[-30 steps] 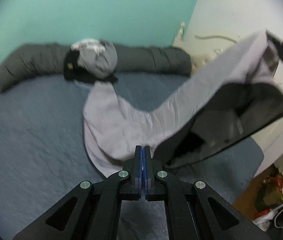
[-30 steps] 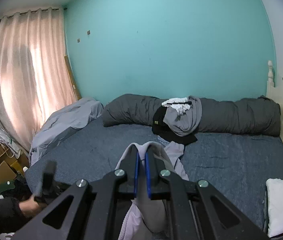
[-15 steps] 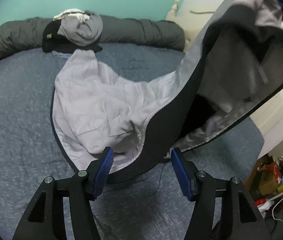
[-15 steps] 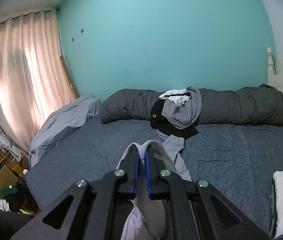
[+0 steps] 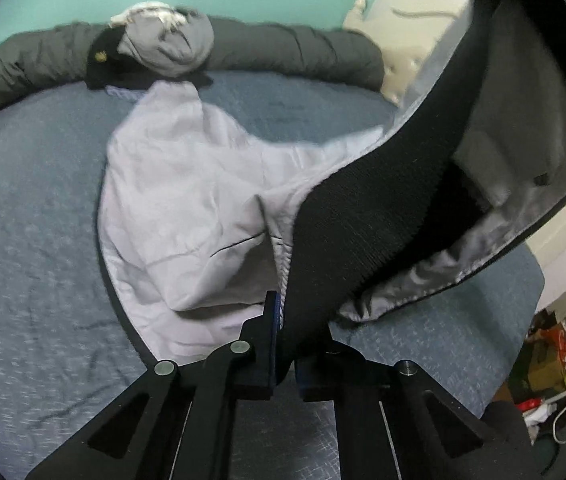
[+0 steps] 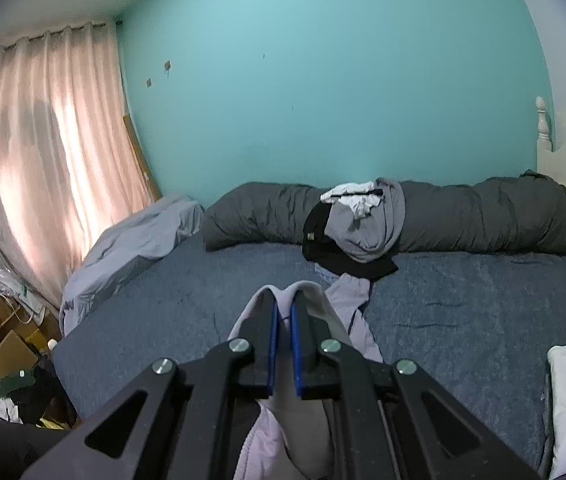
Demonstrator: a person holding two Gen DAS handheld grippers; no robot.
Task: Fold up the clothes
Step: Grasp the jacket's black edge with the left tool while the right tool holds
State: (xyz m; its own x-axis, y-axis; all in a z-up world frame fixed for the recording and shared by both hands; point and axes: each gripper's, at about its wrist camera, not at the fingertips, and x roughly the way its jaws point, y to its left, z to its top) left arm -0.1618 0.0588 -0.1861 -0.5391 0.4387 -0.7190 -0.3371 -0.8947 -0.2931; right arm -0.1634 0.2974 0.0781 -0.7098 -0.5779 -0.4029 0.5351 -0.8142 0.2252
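left gripper (image 5: 285, 312): clamped on the jacket's (image 5: 187, 184) black ribbed hem
right gripper (image 6: 283, 316): pinching pale jacket fabric, lifted over the bed (image 6: 463, 320)

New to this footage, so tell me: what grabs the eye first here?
The pale lilac jacket sprawls over the blue bed, its black ribbed hem pinched in the left tool and its far end lifted by the right tool. Behind lies a clothes heap on a dark grey rolled duvet.

The left gripper (image 5: 285, 312), open before, now clamps the jacket's black hem (image 5: 367, 216).
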